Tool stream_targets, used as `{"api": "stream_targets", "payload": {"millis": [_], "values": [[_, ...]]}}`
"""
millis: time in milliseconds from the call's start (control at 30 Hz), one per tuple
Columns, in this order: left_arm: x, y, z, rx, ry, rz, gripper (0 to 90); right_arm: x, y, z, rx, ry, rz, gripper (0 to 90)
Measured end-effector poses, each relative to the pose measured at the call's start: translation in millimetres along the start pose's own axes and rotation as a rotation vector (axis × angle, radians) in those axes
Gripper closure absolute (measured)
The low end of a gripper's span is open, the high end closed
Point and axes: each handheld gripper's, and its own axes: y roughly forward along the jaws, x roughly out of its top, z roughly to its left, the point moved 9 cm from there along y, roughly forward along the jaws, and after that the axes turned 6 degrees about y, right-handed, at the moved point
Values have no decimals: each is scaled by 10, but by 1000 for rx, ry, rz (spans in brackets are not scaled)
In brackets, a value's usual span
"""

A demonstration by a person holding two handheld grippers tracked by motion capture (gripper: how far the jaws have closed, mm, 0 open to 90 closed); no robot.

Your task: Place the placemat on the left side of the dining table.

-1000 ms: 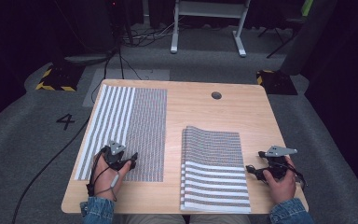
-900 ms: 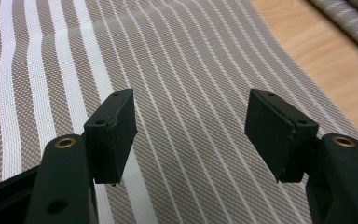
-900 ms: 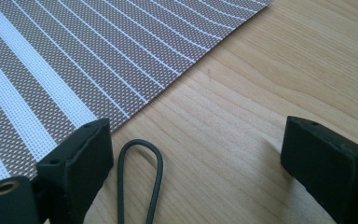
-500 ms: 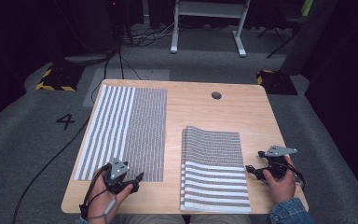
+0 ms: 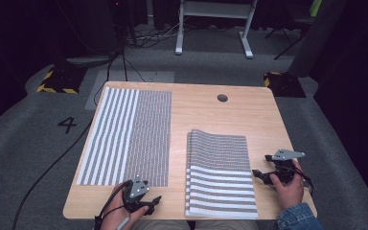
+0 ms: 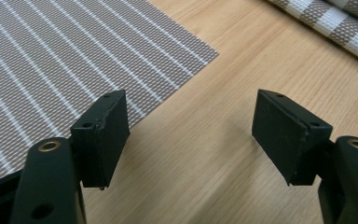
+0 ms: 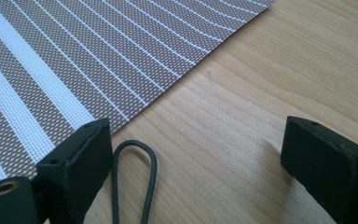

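Working from the left of the wooden table (image 5: 206, 115), I find a single striped placemat (image 5: 127, 136) laid flat and spread out, its near edge just beyond my left gripper (image 5: 146, 202), which sits at the table's front edge, clear of the mat. I note that this gripper's jaws have just been opening and now stand wide apart with nothing between them; the left gripper view confirms it, showing bare wood between the two black pads (image 6: 105, 135), the mat's near corner (image 6: 74, 60) just ahead and to the left of them, not touched. That same view picks up, at its far upper right, the edge of the stack of placemats (image 6: 340, 23), well apart from the pads. In the high view the stack lies at the middle right of the table, several mats piled square, the top one slightly humped at its far end. My right gripper (image 5: 263, 176) rests just beside the stack's right edge, near its front half. The right gripper view shows what the high view cannot resolve: jaws spread wide over bare wood, the left pad (image 7: 81, 163) just at the edge of the top mat (image 7: 88, 56), and a loop of dark cable (image 7: 133, 182) lying on the table between the pads. No containers are on the table.
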Motion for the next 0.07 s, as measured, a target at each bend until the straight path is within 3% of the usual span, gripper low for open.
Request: {"api": "stream_targets", "payload": {"millis": [67], "values": [[7,31,-42,-7,3,-15,271,3,1,3,1,6,-3,94]]}}
